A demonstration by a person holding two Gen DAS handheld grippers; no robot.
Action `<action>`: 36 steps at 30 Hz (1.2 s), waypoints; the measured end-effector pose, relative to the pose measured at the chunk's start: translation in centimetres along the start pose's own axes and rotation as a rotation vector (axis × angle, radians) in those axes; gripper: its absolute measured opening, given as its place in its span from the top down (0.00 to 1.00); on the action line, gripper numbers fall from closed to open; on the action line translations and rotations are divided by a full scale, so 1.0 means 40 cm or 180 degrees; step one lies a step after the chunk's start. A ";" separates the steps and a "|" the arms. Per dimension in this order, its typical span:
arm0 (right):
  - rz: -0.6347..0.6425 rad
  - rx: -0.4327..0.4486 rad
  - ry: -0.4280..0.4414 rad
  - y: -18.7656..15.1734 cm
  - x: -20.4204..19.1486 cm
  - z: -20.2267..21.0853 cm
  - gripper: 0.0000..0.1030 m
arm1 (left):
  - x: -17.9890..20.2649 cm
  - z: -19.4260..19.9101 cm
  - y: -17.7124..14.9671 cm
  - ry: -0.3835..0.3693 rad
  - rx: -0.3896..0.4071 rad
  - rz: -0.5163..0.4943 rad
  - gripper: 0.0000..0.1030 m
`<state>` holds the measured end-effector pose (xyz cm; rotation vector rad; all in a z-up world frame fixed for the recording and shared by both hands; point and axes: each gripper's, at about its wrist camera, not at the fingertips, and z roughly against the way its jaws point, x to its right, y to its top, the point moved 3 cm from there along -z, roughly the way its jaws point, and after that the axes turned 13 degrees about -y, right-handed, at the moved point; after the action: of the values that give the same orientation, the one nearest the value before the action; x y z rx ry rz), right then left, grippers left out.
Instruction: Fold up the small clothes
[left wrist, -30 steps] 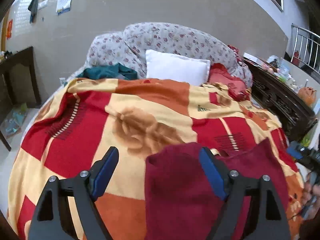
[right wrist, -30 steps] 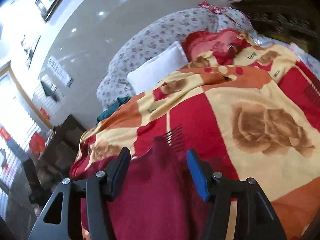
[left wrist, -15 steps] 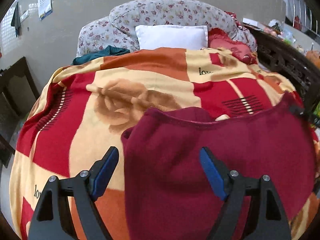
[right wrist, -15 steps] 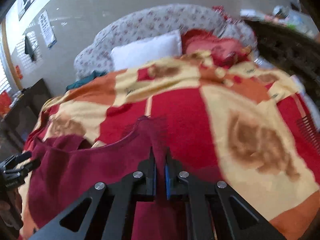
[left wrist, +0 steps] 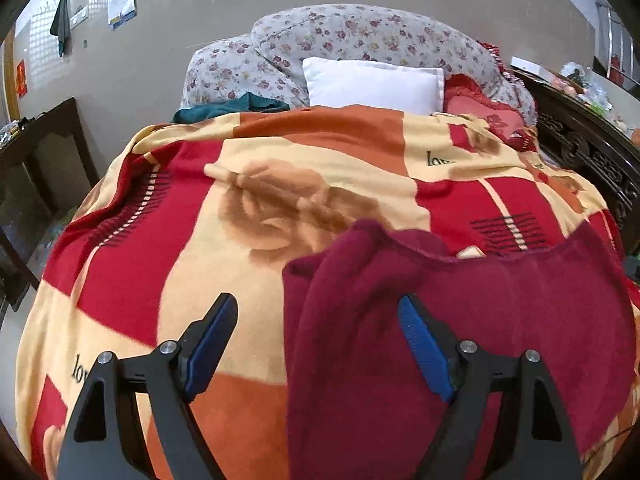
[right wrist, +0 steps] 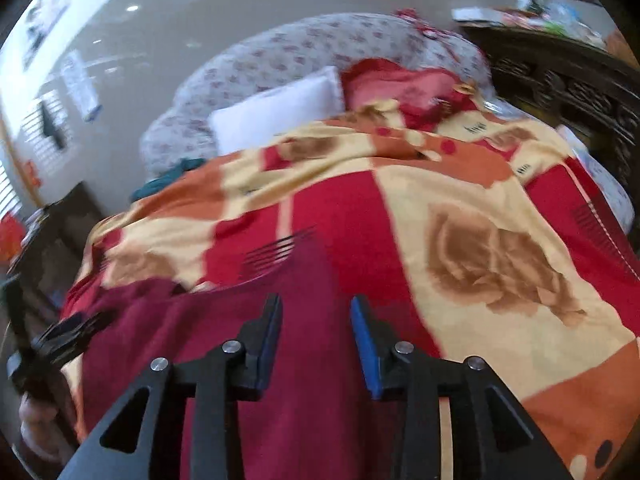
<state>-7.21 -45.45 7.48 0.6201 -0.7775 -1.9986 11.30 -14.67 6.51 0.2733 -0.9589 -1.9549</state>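
A dark red garment [left wrist: 500, 312] lies spread on the patterned blanket [left wrist: 168, 248] at the near end of the bed; its left edge is bunched into a fold. My left gripper [left wrist: 320, 344] is open, hovering over that left edge, with its right finger over the cloth. In the right wrist view the garment [right wrist: 192, 344] lies below my right gripper [right wrist: 316, 340], which is open with its jaws a short way apart above the garment's right part. The left gripper [right wrist: 68, 336] shows at the left edge of that view.
A white pillow [left wrist: 372, 84], a floral bolster [left wrist: 360, 40], a red cushion [left wrist: 480, 108] and a teal cloth [left wrist: 228, 108] lie at the bed's head. A dark carved wooden frame [left wrist: 592, 152] runs along the right side. A dark table [left wrist: 44, 140] stands left.
My right gripper was shut on the garment's edge half a second ago and has opened, letting it go. The garment's left edge has bunched up. The left gripper stays open.
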 end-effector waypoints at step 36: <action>0.1031 -0.0225 0.0814 -0.111 -0.605 -0.056 0.56 | -0.034 0.110 -0.218 -0.0199 0.0030 0.0402 0.15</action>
<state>3.69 -23.35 5.80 0.6482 -0.6060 -1.6076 4.17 -8.86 2.96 0.1537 -1.0018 -1.8532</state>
